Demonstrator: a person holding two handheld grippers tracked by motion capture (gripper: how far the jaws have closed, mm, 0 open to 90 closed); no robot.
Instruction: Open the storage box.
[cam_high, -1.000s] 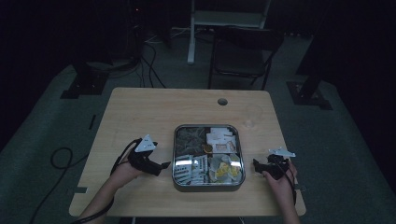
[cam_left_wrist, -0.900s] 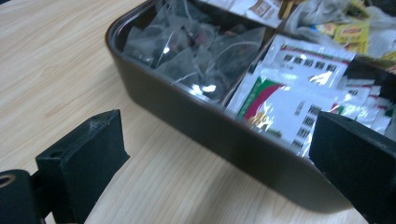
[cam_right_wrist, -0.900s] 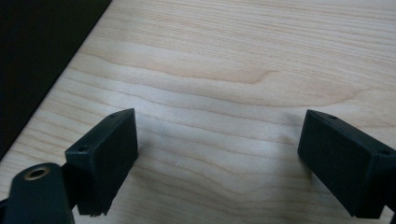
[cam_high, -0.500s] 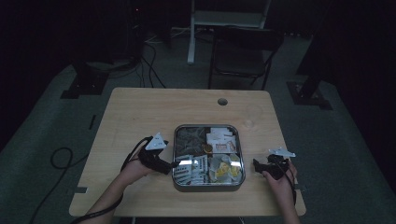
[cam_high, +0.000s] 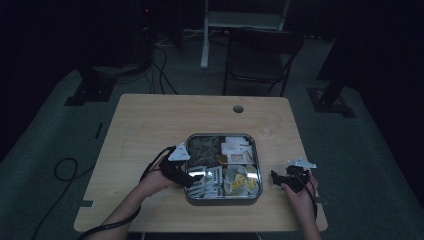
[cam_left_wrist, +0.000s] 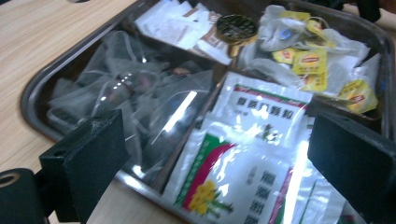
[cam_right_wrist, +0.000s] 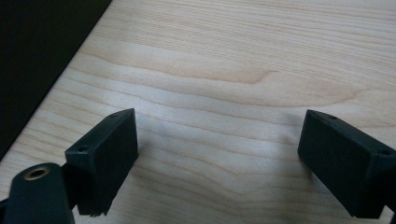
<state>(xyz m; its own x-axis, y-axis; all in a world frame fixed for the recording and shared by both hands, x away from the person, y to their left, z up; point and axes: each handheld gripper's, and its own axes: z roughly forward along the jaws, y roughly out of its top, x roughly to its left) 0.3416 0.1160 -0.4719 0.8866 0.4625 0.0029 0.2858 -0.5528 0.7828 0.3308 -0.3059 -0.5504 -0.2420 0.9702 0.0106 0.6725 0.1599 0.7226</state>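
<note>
Metal tray (cam_high: 223, 200), square with rounded corners, sits at the near middle of a pale wood table (cam_high: 150, 125), edges square to the table's. Inside, white and green sachets (cam_left_wrist: 233, 186) lie in the near-left compartment, long axis running from the near rim toward the tray centre; yellow tea bags (cam_left_wrist: 317, 65) beside them, clear pouches (cam_left_wrist: 121, 98) behind. Left gripper (cam_high: 192, 177) hovers over the tray's near-left corner, jaws wide apart, holding nothing, aimed at the sachets. Right gripper (cam_high: 280, 176) rests on bare wood right of the tray, jaws spread, empty. Room dark; black chair (cam_high: 260, 55) and cables (cam_high: 155, 60) on grey floor beyond
</note>
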